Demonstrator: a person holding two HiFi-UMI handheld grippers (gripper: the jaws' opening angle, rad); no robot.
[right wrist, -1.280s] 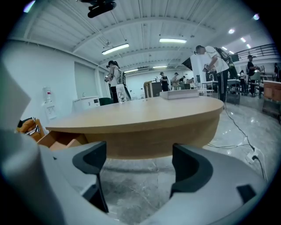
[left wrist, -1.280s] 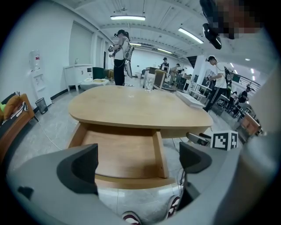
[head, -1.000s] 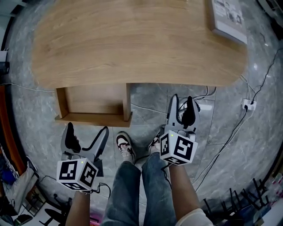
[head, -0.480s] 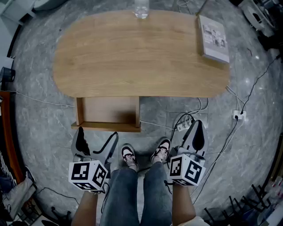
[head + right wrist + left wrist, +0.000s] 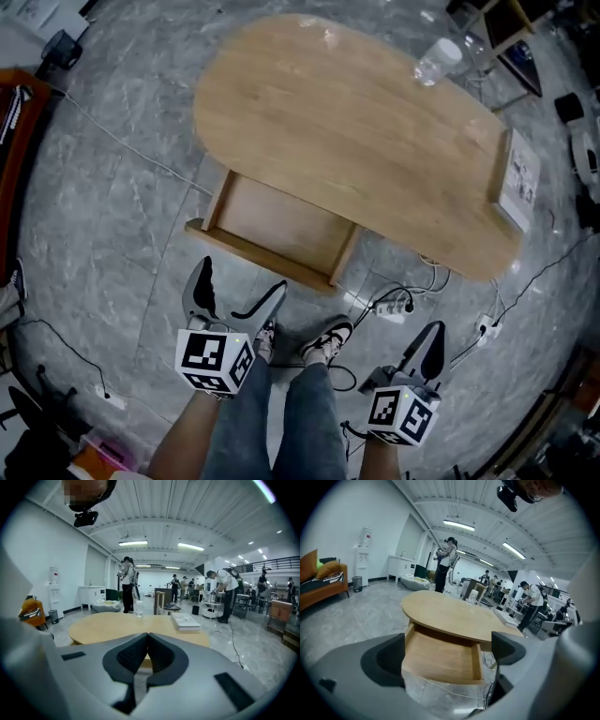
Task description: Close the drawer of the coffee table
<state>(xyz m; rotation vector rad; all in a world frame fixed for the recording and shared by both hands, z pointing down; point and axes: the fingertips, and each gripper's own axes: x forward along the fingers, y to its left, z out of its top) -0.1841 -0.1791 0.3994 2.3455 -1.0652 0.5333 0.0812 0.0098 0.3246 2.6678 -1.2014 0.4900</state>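
Both empty — left tongs (image 5: 241, 279) wide apart, right tongs (image 5: 431, 334) closed

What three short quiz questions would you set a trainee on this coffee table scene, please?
1. True or false: the drawer of the coffee table is fully shut.
2. Which tongs are shut? A left; B right; C both.
3. What clear thing stands on the tabletop?
Key: 1 false, it stands open and empty. 2 B: the right tongs are shut on nothing; the left tongs are open. 3 a bottle.
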